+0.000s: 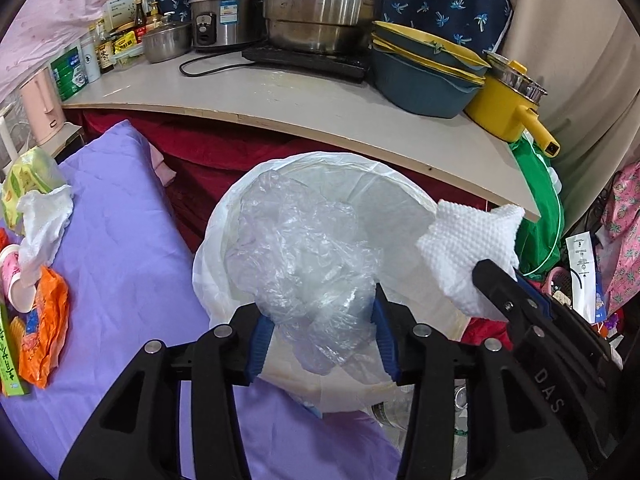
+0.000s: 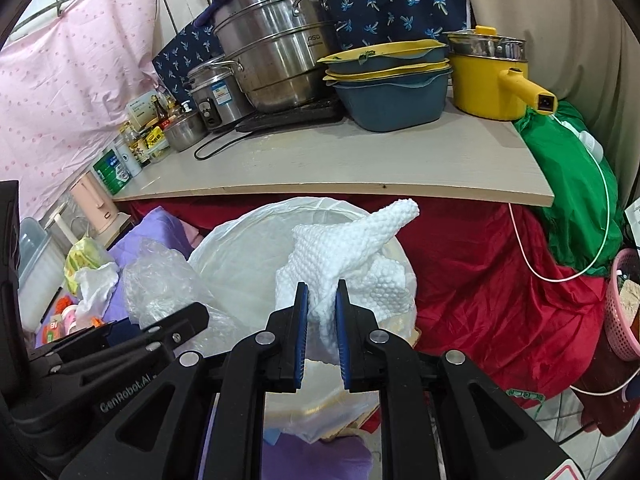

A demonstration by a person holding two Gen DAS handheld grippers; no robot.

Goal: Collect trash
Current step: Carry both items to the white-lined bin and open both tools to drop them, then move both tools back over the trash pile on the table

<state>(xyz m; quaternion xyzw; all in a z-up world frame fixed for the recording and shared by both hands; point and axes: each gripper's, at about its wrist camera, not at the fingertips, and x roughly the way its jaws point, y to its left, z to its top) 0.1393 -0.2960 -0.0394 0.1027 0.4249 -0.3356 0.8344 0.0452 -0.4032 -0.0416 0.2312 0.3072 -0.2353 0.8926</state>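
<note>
Orange wrapper, paper cup and crumpled tissue lie at left on a purple sheet. Centre, a bin with white liner stands below the counter. The left gripper, jaws partly open, has crinkled clear plastic between them over the bin. The right gripper, marked "DAS", jaws nearly closed, pinches a dimpled white paper towel. Steel pots crowd the counter.
</note>
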